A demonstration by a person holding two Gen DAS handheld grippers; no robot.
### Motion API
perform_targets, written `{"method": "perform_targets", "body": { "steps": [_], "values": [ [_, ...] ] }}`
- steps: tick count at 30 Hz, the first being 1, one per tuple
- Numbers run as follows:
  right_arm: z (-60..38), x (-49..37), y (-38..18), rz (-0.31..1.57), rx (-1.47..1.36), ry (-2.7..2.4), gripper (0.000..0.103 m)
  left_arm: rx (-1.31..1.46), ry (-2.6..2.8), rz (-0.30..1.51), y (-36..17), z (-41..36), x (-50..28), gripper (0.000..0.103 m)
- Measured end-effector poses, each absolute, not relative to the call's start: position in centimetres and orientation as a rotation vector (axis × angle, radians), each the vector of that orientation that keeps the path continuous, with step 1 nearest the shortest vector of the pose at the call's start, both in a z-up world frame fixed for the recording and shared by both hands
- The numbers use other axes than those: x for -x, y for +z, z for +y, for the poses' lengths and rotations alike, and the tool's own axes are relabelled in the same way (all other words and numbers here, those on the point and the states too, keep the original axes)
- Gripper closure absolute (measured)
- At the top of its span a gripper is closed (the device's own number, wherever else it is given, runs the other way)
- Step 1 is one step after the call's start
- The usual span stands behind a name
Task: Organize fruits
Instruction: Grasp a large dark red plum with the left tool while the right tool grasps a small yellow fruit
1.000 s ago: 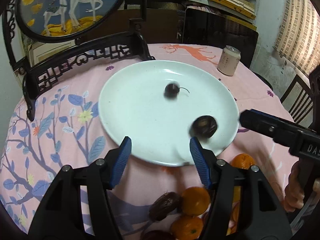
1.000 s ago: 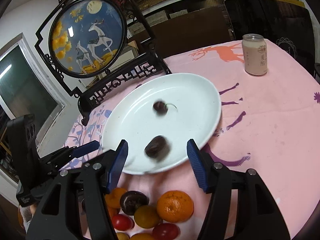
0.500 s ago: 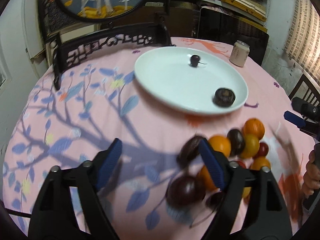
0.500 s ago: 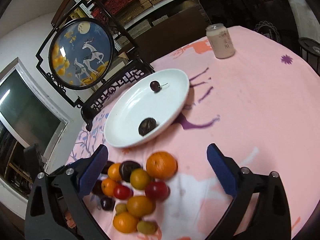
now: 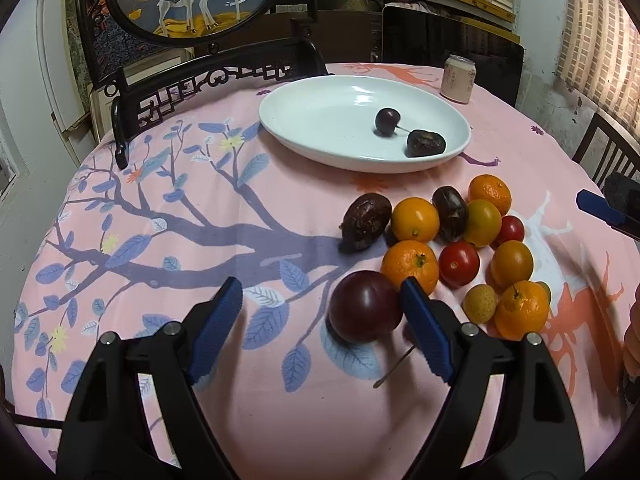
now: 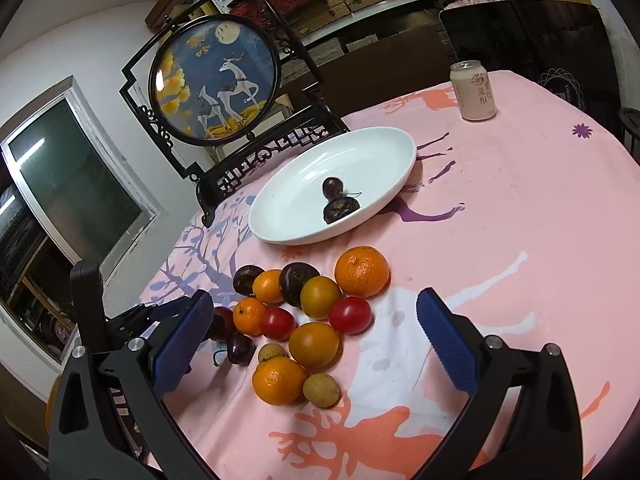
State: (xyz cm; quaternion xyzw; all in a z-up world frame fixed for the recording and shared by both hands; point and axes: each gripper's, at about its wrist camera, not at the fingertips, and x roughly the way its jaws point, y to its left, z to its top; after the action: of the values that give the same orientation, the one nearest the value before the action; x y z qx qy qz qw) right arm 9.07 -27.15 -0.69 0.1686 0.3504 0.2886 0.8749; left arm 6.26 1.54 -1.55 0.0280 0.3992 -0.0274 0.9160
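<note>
Two dark fruits lie in the white plate point(image 5: 320, 148) at 12 o'clock; the fruit pile point(image 5: 452, 240) at 2 o'clock remains unsorted. My left gripper point(image 5: 320, 332) and right gripper point(image 6: 316, 344) both gape, holding nothing

Left gripper point(image 5: 322, 326) wide apart, plum point(image 5: 365, 312) beside right finger

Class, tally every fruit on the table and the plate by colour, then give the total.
Orange fruits: 6
Red fruits: 2
Dark purple or brown fruits: 6, 2 of them on the plate
Small tan fruits: 2
Total: 16
</note>
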Motion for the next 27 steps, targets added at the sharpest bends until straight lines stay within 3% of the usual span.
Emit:
{"method": "perform_targets", "body": {
  "steps": [10, 12, 14, 25, 27],
  "values": [
    [-27.6, -9.6, -1.3, 0.77, -0.401, 0.605, 0.001, -0.162, -0.126, 0.804, -1.8, -0.5, -5.0, 0.022],
    [-27.6, -9.6, -1.4, 0.772, -0.397, 0.602, 0.001, -0.143, -0.144, 0.813, -1.9, -0.3, -4.9, 0.032],
    [-27.6, -9.7, -1.5, 0.775, -0.396, 0.597, 0.001, -0.103, -0.168, 0.834, -2.0, 0.3, -4.8, 0.048],
    [-26.9, -9.6, -1.6, 0.787, -0.352, 0.594, 0.001, -0.104, -0.19, 0.881, -3.1, -0.3, -5.0, 0.052],
    [-26.6, -9.6, -1.6, 0.79, -0.323, 0.591, 0.001, -0.118, -0.2, 0.886, -3.3, -0.6, -5.0, 0.063]
  ]
}}
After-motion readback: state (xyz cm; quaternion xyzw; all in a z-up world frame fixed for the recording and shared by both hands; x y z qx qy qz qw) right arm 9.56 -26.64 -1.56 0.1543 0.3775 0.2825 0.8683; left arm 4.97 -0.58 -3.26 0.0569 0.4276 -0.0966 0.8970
